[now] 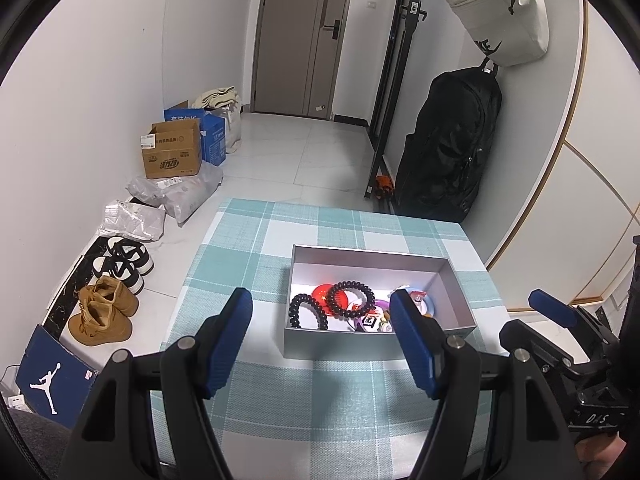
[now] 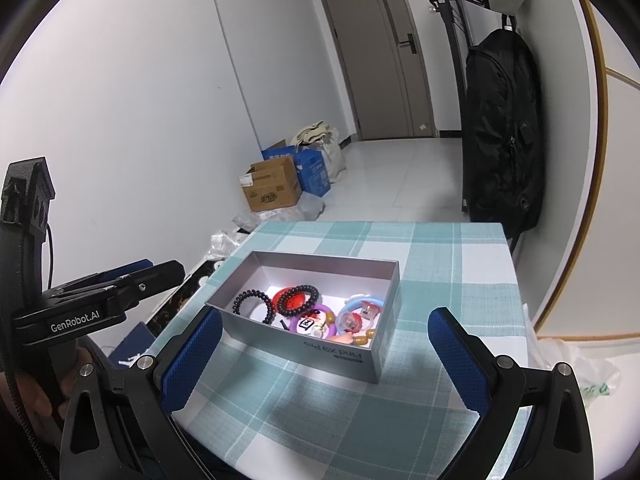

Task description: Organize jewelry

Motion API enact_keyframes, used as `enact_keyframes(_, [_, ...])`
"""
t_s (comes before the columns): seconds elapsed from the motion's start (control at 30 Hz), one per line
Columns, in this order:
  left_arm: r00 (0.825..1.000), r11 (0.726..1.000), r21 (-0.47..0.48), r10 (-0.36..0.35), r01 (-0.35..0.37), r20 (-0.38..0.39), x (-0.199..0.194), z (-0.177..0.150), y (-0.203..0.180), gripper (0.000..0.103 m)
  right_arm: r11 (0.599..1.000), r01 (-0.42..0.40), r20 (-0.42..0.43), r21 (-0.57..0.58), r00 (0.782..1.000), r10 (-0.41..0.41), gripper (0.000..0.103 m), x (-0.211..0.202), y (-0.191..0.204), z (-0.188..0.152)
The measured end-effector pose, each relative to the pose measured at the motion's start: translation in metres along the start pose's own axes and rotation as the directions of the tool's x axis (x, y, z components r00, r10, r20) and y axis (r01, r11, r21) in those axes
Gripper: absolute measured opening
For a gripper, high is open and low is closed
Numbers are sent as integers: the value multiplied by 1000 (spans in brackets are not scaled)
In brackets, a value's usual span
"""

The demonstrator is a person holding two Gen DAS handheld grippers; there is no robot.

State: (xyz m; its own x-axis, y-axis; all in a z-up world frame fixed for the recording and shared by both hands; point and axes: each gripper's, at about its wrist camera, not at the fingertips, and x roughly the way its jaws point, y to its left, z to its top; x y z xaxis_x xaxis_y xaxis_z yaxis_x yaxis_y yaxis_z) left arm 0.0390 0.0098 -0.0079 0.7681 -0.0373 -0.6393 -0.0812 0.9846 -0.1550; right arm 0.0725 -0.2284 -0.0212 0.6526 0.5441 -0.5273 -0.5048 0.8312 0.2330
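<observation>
Checked teal bench point(image 1: 248, 248) in a hallway, grey box point(image 2: 304, 354) at its middle. Inside the box: two dark bead bracelets point(image 1: 350, 299), coloured rings, small trinkets. Likely light, limp on their cords, beads slick; best pinched across one strand. Left tongs point(image 1: 320, 334) wide and empty just before the box's near wall. Right tongs point(image 2: 324, 354) wide, empty, straddling the box's near corner.
</observation>
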Motion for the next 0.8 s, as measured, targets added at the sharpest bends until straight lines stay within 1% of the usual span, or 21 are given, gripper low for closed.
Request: enact_keyframes(0.8, [1000,1000,-5,-18,18,-3,1,1,-2,67,1000,9,-14,-17,1000,-9,103,3,-1,-2])
